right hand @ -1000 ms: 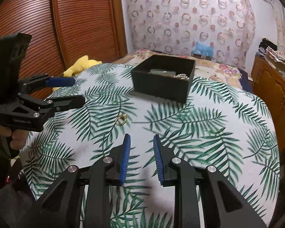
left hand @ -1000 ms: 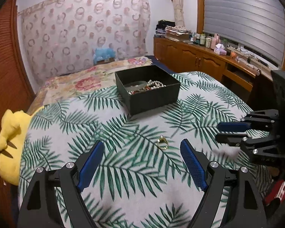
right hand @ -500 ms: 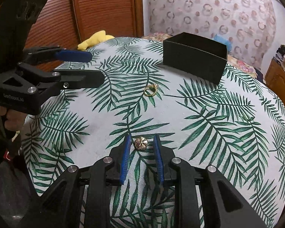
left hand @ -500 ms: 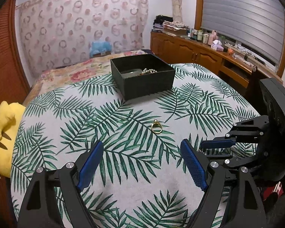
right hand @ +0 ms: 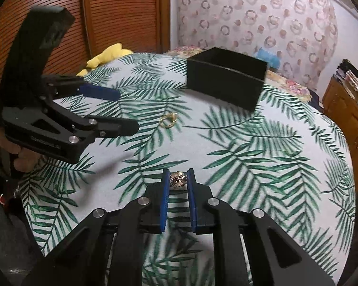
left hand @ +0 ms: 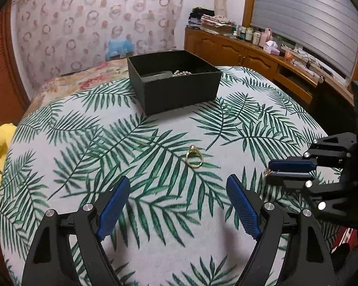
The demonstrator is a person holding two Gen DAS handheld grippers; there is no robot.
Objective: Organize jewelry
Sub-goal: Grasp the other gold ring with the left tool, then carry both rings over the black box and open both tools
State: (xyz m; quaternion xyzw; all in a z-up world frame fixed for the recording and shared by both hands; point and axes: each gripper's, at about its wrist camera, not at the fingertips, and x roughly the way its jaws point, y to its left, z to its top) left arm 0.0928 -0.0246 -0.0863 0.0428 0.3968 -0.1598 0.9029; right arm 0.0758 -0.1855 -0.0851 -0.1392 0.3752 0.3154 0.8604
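Right wrist view, bottom centre: the right gripper (right hand: 178, 178) has just been closing and its ribbed blue pads now pinch a small flower-shaped charm (right hand: 178, 178) at their tips, low over the cloth (right hand: 262, 157). At the left of that frame the left gripper (right hand: 121, 109), held by a hand (right hand: 16, 152), has its jaws wide apart with nothing between them; in the left wrist view it hangs short of a thin gold ring (left hand: 194, 159) lying flat on the cloth at mid-frame. Beyond the ring, in the upper middle, stands the box (left hand: 174, 90), a square, matt black, lidless one with stiff straight walls; a pearl strand (left hand: 181, 73) and a pale curved piece already lie inside. So the job looks partly done: some pieces are boxed, the charm is gripped but not yet carried over, and the ring is untouched. The cloth is soft and white with green palm fronds. Both metal pieces are small, hard and shiny.
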